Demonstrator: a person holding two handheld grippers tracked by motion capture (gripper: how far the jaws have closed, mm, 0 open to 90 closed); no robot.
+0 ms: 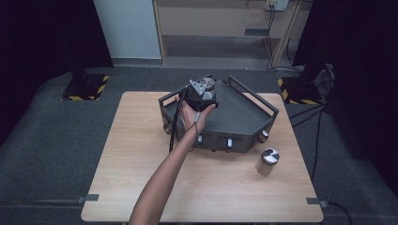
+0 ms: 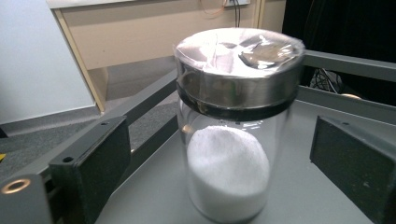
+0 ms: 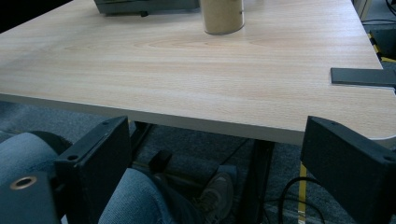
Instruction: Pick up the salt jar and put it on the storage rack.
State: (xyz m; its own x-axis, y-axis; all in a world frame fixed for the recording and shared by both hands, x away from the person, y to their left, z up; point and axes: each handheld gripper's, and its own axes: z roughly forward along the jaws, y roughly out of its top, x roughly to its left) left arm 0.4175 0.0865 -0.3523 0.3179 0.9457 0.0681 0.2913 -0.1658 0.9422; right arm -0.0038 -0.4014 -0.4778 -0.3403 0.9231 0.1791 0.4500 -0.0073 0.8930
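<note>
Now my left tool (image 1: 202, 92) stands released around the clear glass jar (image 2: 233, 158) of white powder with unlabelled steel lid (image 2: 239, 56), at the grey metal tray (image 1: 244, 112)'s far left corner.

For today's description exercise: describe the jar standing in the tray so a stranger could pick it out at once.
Start at the wooden table and find the dark grey railed tray on it. At the tray's back stands the jar: clear glass, part full of white powder, shiny metal lid. The other jar stands on the bare table and looks tan.

Brown jar (image 3: 222, 16) cut off at top edge; tray (image 1: 244, 112) partly behind left claw (image 1: 202, 89)
</note>
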